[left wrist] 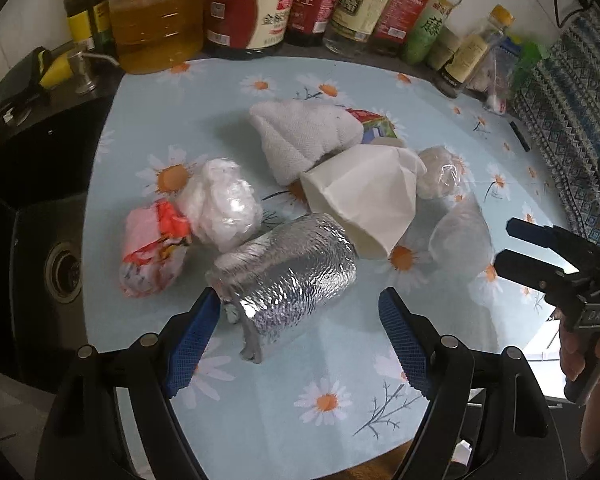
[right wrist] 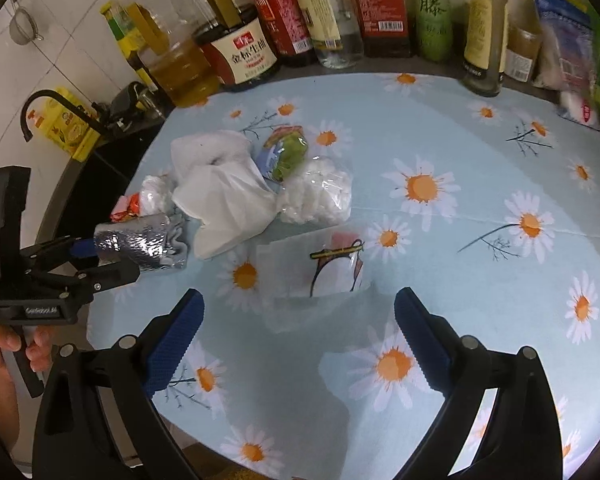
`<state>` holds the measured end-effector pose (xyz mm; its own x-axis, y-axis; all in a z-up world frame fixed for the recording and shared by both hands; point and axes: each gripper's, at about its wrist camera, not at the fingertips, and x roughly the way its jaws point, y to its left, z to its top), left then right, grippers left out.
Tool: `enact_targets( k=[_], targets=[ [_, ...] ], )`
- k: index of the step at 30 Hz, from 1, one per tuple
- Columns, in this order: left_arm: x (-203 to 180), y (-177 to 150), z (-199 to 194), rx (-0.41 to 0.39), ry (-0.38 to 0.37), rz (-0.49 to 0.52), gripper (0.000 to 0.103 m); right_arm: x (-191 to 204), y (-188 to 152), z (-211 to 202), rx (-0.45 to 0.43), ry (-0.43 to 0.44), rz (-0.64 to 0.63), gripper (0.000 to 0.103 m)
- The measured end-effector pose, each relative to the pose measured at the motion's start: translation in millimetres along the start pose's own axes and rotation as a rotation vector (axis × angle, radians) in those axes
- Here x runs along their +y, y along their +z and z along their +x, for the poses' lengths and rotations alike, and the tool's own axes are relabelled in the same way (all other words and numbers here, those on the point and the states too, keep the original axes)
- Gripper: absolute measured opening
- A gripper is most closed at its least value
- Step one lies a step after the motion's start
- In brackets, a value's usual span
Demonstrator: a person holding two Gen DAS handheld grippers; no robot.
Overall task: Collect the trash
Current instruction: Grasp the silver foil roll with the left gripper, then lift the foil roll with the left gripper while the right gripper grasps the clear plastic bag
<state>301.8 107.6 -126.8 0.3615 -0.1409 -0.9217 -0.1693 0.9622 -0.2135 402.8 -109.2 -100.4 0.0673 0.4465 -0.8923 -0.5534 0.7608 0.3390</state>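
A heap of trash lies on the daisy-print tablecloth (left wrist: 320, 432). Nearest is a silver foil pouch (left wrist: 284, 276), partly between the blue pads of my left gripper (left wrist: 300, 298), which is open; the left pad is close to the pouch's corner. Behind it are a white paper bag (left wrist: 364, 196), a white towel (left wrist: 300, 140), a crumpled white plastic wad (left wrist: 220, 204) and a red-pink wrapper (left wrist: 152, 248). My right gripper (right wrist: 298, 298) stands open just short of a clear plastic bag with a printed picture (right wrist: 324, 268). It also shows at the right edge of the left wrist view, right gripper (left wrist: 506, 243).
Oil and sauce bottles (left wrist: 244, 4) line the back edge. A black sink (left wrist: 60, 268) and a black faucet (right wrist: 48, 108) are to the left. A patterned cloth (left wrist: 572, 120) lies at the right. More clear plastic wads (left wrist: 440, 172) sit right of the heap.
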Motion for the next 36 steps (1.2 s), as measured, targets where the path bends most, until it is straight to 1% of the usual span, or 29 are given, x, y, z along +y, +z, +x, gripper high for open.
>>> enact_targets(
  k=[2, 11, 18, 19, 20, 21, 22, 23, 25, 30, 36],
  targets=[
    [-1.2, 3.6, 3.4, -0.005, 0.000, -0.009, 0.088, -1.9, 1.6, 6.5, 0.014, 0.003, 0.000, 0.095],
    [2.5, 13.5, 20.8, 0.006, 0.020, -0.048, 0.088, -6.8, 7.7, 28.0, 0.050, 0.020, -0.008, 0.095],
    [2.3, 17.7, 24.6, -0.017, 0.039, -0.050, 0.086, -5.3, 12.1, 30.4, 0.037, 0.032, -0.032, 0.095],
    [1.9, 18.2, 25.2, -0.020, 0.044, -0.048, 0.086, -4.5, 12.4, 30.1, 0.034, 0.034, -0.038, 0.092],
    [1.2, 18.9, 25.8, -0.022, 0.046, -0.046, 0.086, -3.4, 12.8, 29.3, 0.027, 0.029, -0.048, 0.087],
    [0.6, 19.3, 26.1, -0.026, 0.047, -0.043, 0.082, -2.6, 13.3, 29.2, 0.025, 0.024, -0.054, 0.083],
    [0.1, 19.2, 26.5, -0.030, 0.051, -0.039, 0.080, -2.1, 13.9, 29.6, 0.028, 0.019, -0.061, 0.075],
    [-0.7, 18.9, 26.8, -0.033, 0.056, -0.034, 0.079, -1.4, 14.1, 30.6, 0.034, 0.017, -0.067, 0.071],
    [-2.1, 17.5, 26.4, -0.042, 0.058, -0.026, 0.076, -0.7, 13.6, 34.2, 0.049, 0.009, -0.079, 0.067],
    [-3.3, 14.5, 23.0, -0.053, 0.059, -0.014, 0.072, 0.4, 11.3, 30.8, 0.033, 0.005, -0.081, 0.065],
    [-5.7, 11.4, 9.2, -0.082, 0.044, -0.011, 0.072, 5.9, 9.3, 19.2, 0.006, 0.013, -0.076, 0.065]
  ],
)
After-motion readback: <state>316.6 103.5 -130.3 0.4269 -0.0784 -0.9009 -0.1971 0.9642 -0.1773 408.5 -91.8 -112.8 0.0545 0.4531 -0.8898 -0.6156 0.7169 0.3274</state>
